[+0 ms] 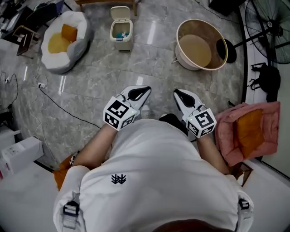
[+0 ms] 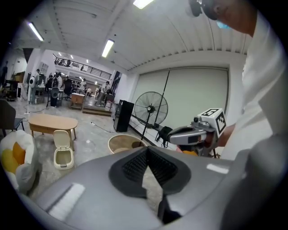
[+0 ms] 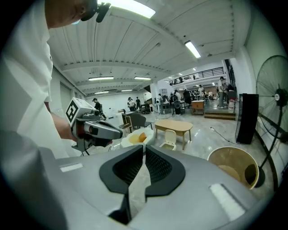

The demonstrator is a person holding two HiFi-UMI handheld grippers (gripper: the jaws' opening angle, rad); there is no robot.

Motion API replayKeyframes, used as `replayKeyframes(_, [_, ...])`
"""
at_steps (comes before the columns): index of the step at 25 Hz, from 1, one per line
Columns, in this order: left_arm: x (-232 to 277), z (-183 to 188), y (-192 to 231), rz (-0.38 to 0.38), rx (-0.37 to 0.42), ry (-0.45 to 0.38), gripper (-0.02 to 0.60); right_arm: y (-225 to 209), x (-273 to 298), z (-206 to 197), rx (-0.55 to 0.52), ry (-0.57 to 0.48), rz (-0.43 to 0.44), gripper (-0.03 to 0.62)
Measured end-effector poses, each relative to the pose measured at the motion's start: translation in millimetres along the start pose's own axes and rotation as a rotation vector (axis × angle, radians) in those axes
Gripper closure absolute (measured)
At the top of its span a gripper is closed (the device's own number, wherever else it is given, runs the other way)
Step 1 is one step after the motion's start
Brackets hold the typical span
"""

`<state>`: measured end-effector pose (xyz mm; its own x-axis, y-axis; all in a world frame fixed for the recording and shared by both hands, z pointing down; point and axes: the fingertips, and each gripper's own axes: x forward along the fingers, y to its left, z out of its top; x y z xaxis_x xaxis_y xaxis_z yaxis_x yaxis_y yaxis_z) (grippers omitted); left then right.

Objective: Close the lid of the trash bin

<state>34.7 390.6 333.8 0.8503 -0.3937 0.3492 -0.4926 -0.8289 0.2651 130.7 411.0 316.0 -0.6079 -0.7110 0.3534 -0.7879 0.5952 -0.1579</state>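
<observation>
Only the head view shows the grey marble-patterned floor point(image 1: 149, 68) from above. The person's white shirt point(image 1: 154, 176) fills its lower half, well apart from the small cream plastic trash bin point(image 1: 121, 28). To the right of the bin stands a wide round tan tub point(image 1: 201, 44). To the bin's left lies a puffy white cushion bed holding an orange pillow point(image 1: 63, 38). Far to the bin's right and nearer the person lies a pink padded cushion point(image 1: 249, 129).

The two gripper views show what the head view does not: a long hall beyond the bin, ceiling strip lights and distant people. They also show the whole of the black standing fan point(image 2: 151, 109), which stands past the tub from the bin, and the low oval wooden table point(image 2: 51, 122) just behind the bin.

The bin stands on the floor. Its hinged lid point(image 1: 120, 12) is raised upright at the back, and the mouth is open, with something bluish inside.

The left gripper point(image 1: 143, 91) and the right gripper point(image 1: 179, 94) hang side by side close to the person. Both point toward the bin and are well apart from it. In each gripper's own view the ribbed black fingers point(image 3: 157, 166) meet at their tips, with nothing held between them.
</observation>
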Motion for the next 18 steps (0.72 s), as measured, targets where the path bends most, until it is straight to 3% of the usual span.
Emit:
replayKeyframes(11, [28.6, 12.4, 81.7, 0.162, -0.065, -0.009, 0.525, -57.7, 86.8, 26.1, -0.052, 0.033, 0.150, 0.591])
replayKeyframes(18, [80.9, 58.7, 145.8, 0.291, -0.099, -0.020, 0.523, -128.4, 153.0, 68.5, -0.101, 0.047, 0.299, 0.577])
